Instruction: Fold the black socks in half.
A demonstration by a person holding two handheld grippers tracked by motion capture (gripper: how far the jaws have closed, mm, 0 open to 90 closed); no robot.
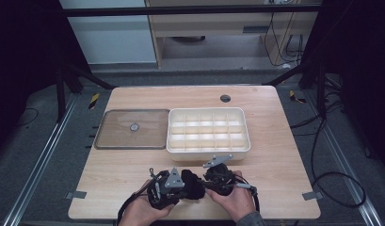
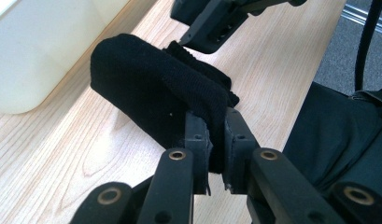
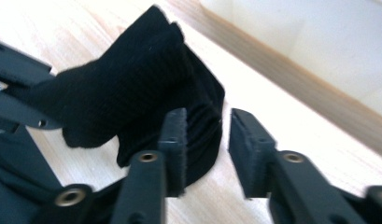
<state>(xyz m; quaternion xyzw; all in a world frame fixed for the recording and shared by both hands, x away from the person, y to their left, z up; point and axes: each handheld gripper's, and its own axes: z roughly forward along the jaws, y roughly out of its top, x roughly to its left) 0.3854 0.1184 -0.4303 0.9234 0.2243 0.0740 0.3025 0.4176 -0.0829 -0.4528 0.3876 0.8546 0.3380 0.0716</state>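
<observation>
Pinching fold of black cloth point(image 2: 156, 88), left gripper point(image 2: 217, 140) jaws clamping tight on fabric. Right gripper point(image 3: 203, 144) jaws standing apart, cloth lying beside left jaw, not clamped. Cloth bunching between both grippers at near table point(image 1: 284, 155) edge, partly resting on wood. White divided tray point(image 1: 208, 149) sitting just beyond; brown lid point(image 1: 115, 136) lying left of tray.

Matt black knit cloth sock point(image 2: 156, 84), smooth pale wood table point(image 1: 275, 160), glossy cream plastic tray point(image 1: 246, 136)
</observation>
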